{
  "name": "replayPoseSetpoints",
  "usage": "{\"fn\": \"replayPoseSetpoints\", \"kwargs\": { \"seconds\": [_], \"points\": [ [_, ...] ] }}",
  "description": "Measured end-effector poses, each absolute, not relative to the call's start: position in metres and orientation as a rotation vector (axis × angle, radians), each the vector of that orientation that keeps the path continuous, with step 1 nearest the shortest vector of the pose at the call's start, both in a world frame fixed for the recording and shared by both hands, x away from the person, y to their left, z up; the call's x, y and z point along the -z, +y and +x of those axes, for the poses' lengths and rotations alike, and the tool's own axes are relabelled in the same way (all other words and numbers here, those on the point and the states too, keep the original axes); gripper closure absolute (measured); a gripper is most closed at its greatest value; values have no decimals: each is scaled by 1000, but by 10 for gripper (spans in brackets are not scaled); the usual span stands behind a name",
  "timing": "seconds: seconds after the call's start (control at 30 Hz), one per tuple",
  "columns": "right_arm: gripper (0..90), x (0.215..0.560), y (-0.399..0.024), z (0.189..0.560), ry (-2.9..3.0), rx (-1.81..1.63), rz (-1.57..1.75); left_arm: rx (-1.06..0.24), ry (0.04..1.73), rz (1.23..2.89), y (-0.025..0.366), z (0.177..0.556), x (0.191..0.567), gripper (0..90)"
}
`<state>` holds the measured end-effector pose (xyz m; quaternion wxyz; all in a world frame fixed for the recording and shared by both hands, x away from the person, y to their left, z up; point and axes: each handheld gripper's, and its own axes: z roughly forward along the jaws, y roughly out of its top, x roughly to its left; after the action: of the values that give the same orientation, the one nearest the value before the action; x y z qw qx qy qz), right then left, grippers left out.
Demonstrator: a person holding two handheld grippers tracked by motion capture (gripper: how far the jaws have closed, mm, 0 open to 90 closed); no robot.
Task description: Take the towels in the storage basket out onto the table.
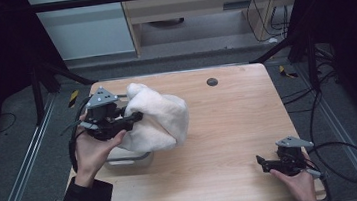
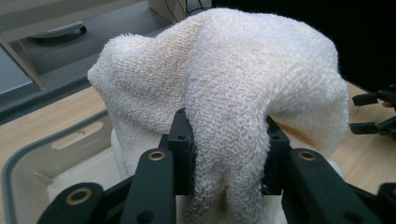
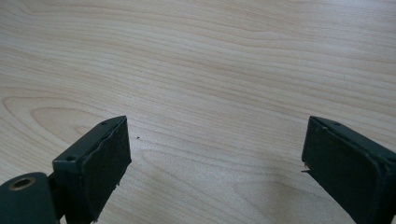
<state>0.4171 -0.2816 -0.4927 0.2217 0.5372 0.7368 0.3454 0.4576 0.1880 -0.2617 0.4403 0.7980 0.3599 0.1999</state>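
Left gripper (image 2: 229, 154) jaws clamped on cream terry-cloth towel (image 2: 224, 88) fold, soft, light, floppy; right gripper (image 1: 268, 164) at 4 o'clock, jaws apart.

Cream terry towel (image 1: 155, 118), bunched and lifted, pinched in left hand-held gripper (image 1: 135, 118), over a grey-rimmed tub (image 2: 28, 158)

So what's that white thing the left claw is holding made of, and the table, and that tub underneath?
The towel looks like cream terry cloth: tiny loops cover it, and it drapes limply from the left gripper. The table shows pale wood grain with a smooth matte finish, though it could be laminate. The tub seems smooth, pale moulded plastic with a grey rim.
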Motion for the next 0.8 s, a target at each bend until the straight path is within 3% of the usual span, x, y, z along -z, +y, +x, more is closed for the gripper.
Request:
{"fn": "replayPoseSetpoints", "kwargs": {
  "seconds": [0.8],
  "points": [
    [80, 493, -282, 416, 2036, -950, 1467, -405, 785, 2008, 124, 465, 293, 650]
  ]
}}
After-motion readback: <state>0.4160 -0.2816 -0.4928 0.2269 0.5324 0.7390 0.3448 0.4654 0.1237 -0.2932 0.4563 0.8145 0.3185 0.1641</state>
